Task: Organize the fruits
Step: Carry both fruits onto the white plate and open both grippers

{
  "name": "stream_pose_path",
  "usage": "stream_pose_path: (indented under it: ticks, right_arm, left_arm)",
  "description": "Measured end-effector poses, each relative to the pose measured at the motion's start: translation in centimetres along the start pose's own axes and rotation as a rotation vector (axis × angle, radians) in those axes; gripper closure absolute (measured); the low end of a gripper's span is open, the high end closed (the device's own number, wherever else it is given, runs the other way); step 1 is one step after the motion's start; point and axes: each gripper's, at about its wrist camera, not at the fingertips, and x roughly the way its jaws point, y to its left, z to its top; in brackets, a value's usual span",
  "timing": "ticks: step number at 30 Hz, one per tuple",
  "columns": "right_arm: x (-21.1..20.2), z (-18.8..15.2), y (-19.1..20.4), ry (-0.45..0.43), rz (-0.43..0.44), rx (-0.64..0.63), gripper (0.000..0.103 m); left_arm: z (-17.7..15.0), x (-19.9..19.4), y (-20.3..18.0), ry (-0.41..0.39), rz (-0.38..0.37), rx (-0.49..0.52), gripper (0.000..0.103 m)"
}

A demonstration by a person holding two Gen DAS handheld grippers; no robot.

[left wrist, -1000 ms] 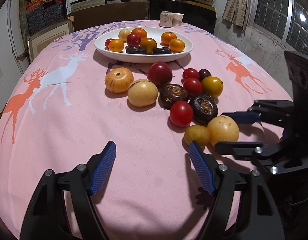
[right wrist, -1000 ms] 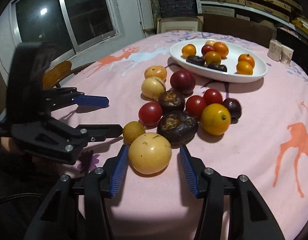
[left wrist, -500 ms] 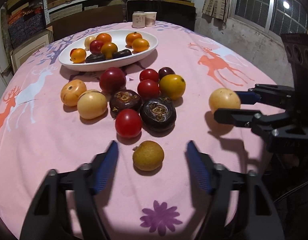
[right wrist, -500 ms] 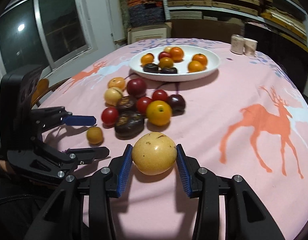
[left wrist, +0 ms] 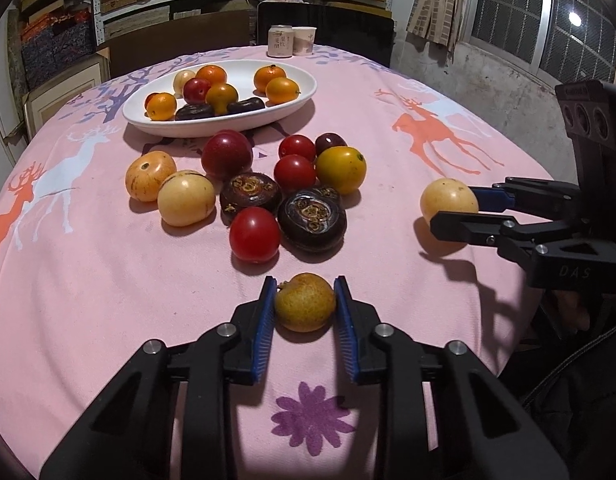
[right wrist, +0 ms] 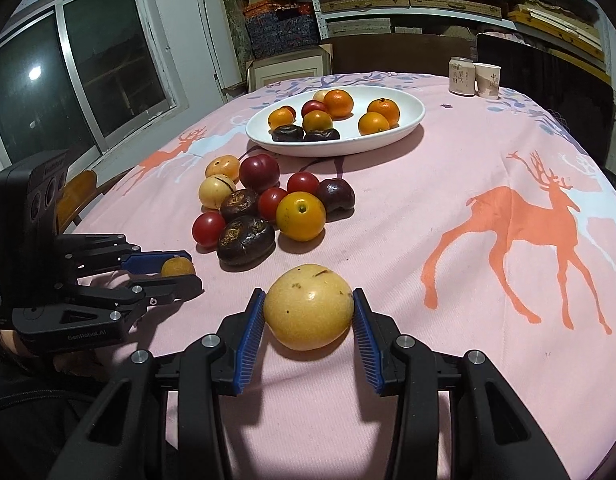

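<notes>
The left gripper has just clamped a small brownish fruit; the right gripper, alongside, grips a yellow fruit, both seemingly plate-bound.

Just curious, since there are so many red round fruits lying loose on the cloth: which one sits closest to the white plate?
The big dark-red plum, the largest red one, right at the plate's near rim; the three smaller, brighter red fruits lie farther toward the grippers.
</notes>
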Motion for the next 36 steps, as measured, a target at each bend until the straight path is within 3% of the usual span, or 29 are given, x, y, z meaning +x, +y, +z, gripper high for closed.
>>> stream_pose_path:
  ticks: [13,18,23,26,29,36]
  right_arm:
    - [-0.5,1.9,-1.0,-0.041,0.0,0.035,0.059]
    - [-1.3,5.5,-1.9,-0.112,-0.032,0.03,0.059]
    - [-0.9,11.2,-2.4,-0.214,-0.072,0.008,0.059]
    - [1.1,15.3,-2.9,-0.255,-0.076,0.007,0.059]
    - [4.1,18.5,-3.5,-0.229,-0.054,0.016,0.059]
    - [12.1,21.5,-4.4,-0.133,-0.075,0.066,0.059]
  left_arm:
    - [2.5,-1.6,2.7,-0.075,0.025,-0.056,0.075]
    - [6.2,-1.3,4.8,-0.099,0.053,-0.059,0.075]
    - [11.9,1.0,7.9,-0.112,0.084,-0.072,0.074]
    - [14.8,3.3,9.4,-0.096,0.076,-0.08,0.074]
    - [16.8,5.7,10.6,-0.074,0.086,-0.079,0.074]
    - [18.7,10.0,13.4,-0.038,0.078,-0.138,0.074]
